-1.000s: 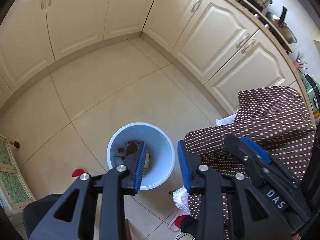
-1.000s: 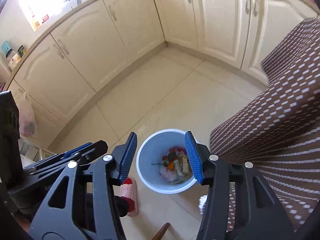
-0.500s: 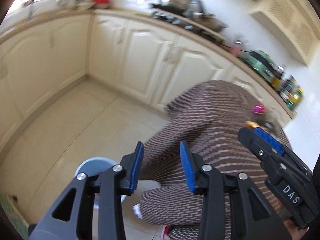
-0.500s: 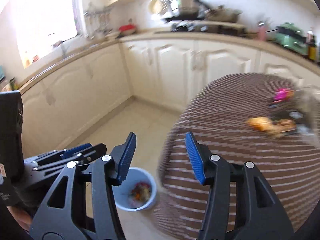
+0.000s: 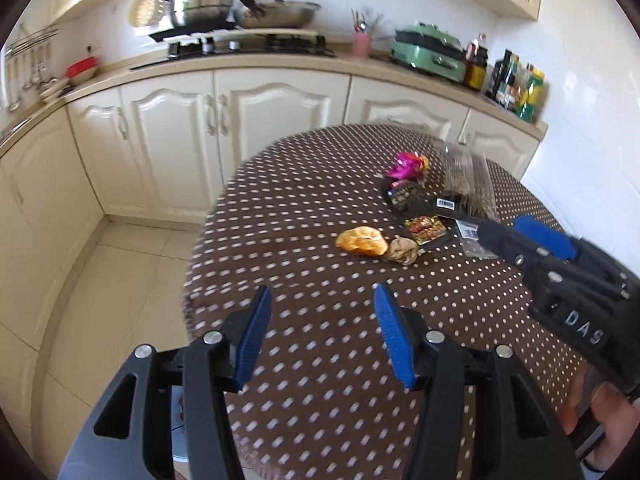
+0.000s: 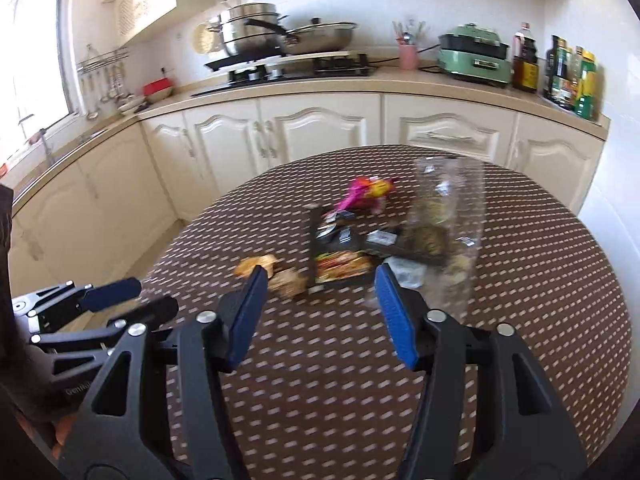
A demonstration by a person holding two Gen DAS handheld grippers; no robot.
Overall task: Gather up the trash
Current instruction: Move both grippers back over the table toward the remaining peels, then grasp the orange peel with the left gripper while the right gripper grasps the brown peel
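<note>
Trash lies in the middle of a round table under a brown dotted cloth (image 5: 312, 240) (image 6: 540, 280). It includes an orange peel (image 5: 362, 241) (image 6: 254, 265), a brown crumpled lump (image 5: 400, 251) (image 6: 289, 283), a pink wrapper (image 5: 406, 166) (image 6: 366, 194), dark packets (image 5: 420, 200) (image 6: 334, 236) and a clear plastic bag (image 5: 466, 176) (image 6: 448, 216). My left gripper (image 5: 320, 300) (image 6: 112, 300) hovers over the near cloth, short of the peel, its jaws opening and empty. My right gripper (image 6: 318, 284) (image 5: 536, 246) hangs just before the pile, its jaws also opening with nothing in them.
Cream cabinets (image 5: 224, 128) run round behind the table. Their counter carries a stove with pots (image 6: 280, 40), a green appliance (image 6: 476, 56) and bottles (image 6: 568, 76). Tiled floor (image 5: 120, 280) shows to the left of the table. A person's hand (image 5: 600, 424) holds the right gripper.
Both grippers swung up from over the blue bin on the floor to above the table top, and the trash pile came into view. Both pairs of jaws stand wider apart.
</note>
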